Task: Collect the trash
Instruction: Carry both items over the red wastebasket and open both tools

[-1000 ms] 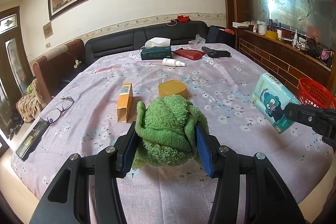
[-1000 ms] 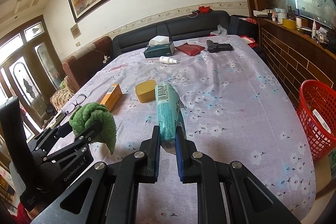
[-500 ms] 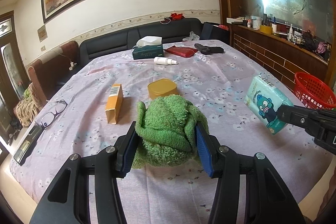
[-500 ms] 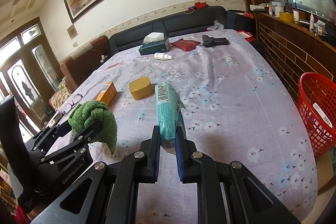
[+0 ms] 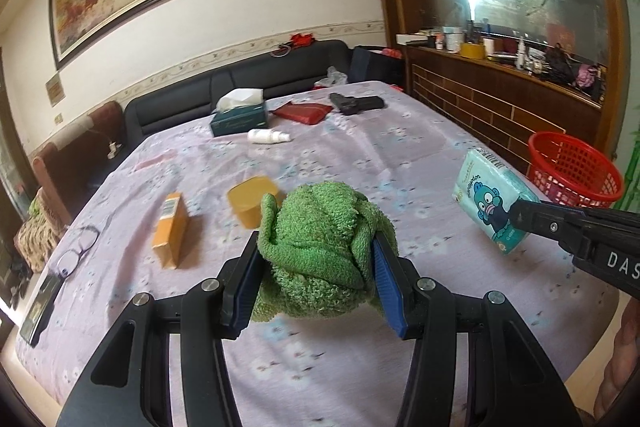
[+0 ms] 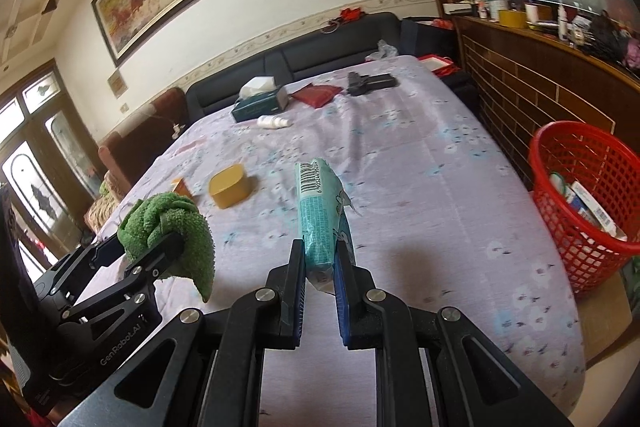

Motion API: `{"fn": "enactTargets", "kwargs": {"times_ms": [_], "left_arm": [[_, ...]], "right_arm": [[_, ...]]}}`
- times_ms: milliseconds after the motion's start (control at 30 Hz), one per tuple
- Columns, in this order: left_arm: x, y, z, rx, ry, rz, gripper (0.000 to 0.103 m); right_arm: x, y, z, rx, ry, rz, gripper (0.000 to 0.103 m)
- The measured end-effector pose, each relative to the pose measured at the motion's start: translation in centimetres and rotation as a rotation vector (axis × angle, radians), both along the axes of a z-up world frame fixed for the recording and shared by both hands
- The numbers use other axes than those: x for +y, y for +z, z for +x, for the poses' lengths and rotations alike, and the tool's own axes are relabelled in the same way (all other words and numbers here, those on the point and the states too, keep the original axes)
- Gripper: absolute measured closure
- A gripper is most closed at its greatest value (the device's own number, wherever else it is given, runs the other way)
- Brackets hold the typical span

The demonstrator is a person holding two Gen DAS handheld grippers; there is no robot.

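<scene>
Basket [image 6: 592, 203] sits ahead-right of R gripper [image 6: 320, 263], jaws clamped on tissue pack [image 6: 318, 211], long axis fwd; L gripper [image 5: 316, 267] farther, jaws gripping green cloth [image 5: 320, 239].

A table [image 5: 360, 163] under a lilac flowered cloth carries a tissue box [image 5: 239, 121], red pouch [image 5: 302, 112] and black item [image 5: 356, 103] near its far edge, a white bottle [image 5: 266, 136] just nearer, a yellow tub [image 5: 250, 199] and orange box [image 5: 170, 229] mid-table, and glasses [image 5: 76, 249] and a dark flat thing [image 5: 40, 307] by the left edge.

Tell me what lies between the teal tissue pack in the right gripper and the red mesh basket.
Only bare floral tablecloth separates the teal tissue pack from the red mesh basket, seen in the right wrist view.
</scene>
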State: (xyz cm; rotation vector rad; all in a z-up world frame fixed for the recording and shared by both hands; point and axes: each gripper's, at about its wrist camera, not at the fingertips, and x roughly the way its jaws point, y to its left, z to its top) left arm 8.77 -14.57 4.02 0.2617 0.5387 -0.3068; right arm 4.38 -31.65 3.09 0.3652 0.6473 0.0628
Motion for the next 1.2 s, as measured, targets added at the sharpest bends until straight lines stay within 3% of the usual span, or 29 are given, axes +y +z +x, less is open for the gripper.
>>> {"fn": "enactTargets", "kwargs": {"times_ms": [400, 833, 1200], "left_arm": [[-7.3, 0.6, 0.2, 0.024, -0.146, 0.013, 0.052], [-19.9, 3.8, 0.7, 0.209, -0.492, -0.143, 0.052], [-28.8, 3.6, 1.6, 0.242, -0.552, -0.166, 0.051]], "right_arm": [[-8.1, 0.1, -2.6, -0.037, -0.154, 0.053, 0.089], [-21.2, 1.3, -8.2, -0.082, -0.427, 0.093, 0.089], [-26.8, 2.3, -8.7, -0.115, -0.483, 0.109, 0.088]]}}
